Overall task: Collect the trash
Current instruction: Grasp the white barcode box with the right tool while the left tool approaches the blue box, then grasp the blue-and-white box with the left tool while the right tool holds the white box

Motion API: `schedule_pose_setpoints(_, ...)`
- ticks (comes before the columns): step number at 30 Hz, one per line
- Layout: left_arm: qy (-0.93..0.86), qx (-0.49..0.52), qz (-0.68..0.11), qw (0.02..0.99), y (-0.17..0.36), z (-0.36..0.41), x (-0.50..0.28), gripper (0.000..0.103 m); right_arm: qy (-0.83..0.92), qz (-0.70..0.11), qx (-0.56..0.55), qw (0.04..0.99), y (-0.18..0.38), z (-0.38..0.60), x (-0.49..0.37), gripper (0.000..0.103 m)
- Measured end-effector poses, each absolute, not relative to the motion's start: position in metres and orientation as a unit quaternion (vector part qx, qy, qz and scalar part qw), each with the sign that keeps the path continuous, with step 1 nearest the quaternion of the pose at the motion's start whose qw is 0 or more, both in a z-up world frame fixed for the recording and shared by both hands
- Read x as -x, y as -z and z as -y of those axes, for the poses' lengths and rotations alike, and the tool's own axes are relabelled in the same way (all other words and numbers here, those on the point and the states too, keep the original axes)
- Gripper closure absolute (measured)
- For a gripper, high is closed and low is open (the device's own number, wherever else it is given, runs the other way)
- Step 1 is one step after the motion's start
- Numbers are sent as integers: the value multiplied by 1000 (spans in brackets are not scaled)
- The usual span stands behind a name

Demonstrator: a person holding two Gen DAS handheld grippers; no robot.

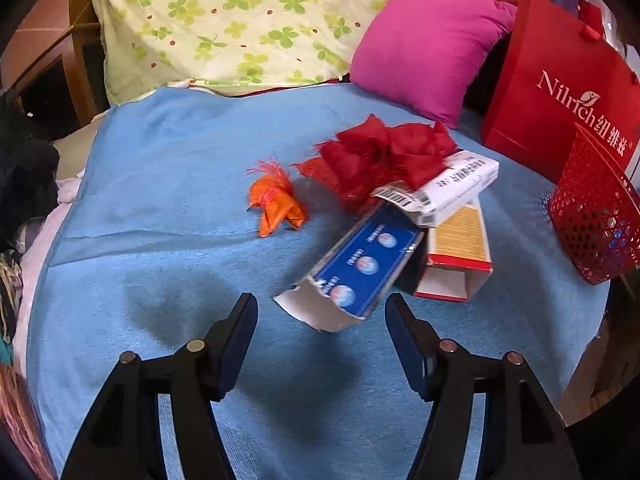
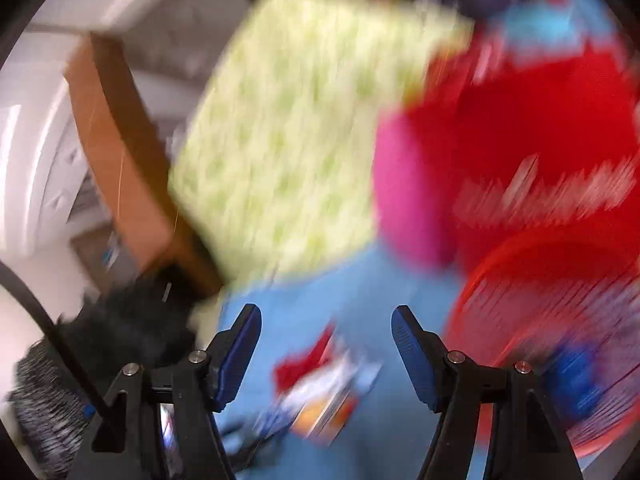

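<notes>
On the blue blanket [image 1: 168, 208] lies a heap of trash: a torn blue carton [image 1: 356, 268], a white carton with a barcode [image 1: 448, 188], a red-and-yellow carton [image 1: 460, 256], crumpled red wrapping [image 1: 380, 156] and an orange wrapper [image 1: 276, 204]. My left gripper [image 1: 322, 312] is open and empty, just short of the blue carton's torn end. A red mesh basket [image 1: 596, 212] stands at the right. The right wrist view is badly blurred; my right gripper [image 2: 326, 320] is open and empty above the blurred trash [image 2: 320, 392], with the red basket [image 2: 560, 320] to its right.
A magenta cushion [image 1: 428, 52] and a red paper bag [image 1: 560, 88] stand behind the trash. A green-patterned quilt [image 1: 248, 20] lies at the back. Dark fur items [image 1: 24, 168] sit at the left edge, and wooden furniture [image 1: 60, 60] is beyond.
</notes>
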State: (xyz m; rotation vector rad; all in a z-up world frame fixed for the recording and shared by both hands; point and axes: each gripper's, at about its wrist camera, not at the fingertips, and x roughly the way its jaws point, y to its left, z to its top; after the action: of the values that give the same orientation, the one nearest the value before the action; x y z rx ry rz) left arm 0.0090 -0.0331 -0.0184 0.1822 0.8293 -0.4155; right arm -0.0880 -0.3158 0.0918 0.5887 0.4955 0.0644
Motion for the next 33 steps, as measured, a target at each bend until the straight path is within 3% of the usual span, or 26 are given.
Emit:
schedule_pose_setpoints(5, 225, -89, -398, 885, 20, 37, -14, 36, -30, -382, -369, 847, -10, 317, 7, 35)
schedule_pose_setpoints(14, 247, -82, -397, 880, 22, 50, -24, 36, -12, -381, -429, 819, 29, 321, -32, 35)
schedule_pose_setpoints(21, 253, -73, -399, 878, 22, 54, -33, 40, -31, -370, -457, 808, 42, 322, -50, 69)
schedule_pose_setpoints(23, 262, -75, -400, 875, 24, 56, -32, 49, -33, -362, -448, 817, 35, 320, -49, 73)
schedule_pose_setpoints(26, 264, -93, -393, 876, 26, 62, -26, 52, -38, -350, -432, 830, 21, 317, -42, 77)
schedule_pose_setpoints(33, 253, -100, -394, 878, 27, 65, -24, 47, -61, -316, -420, 849, -5, 321, -14, 81)
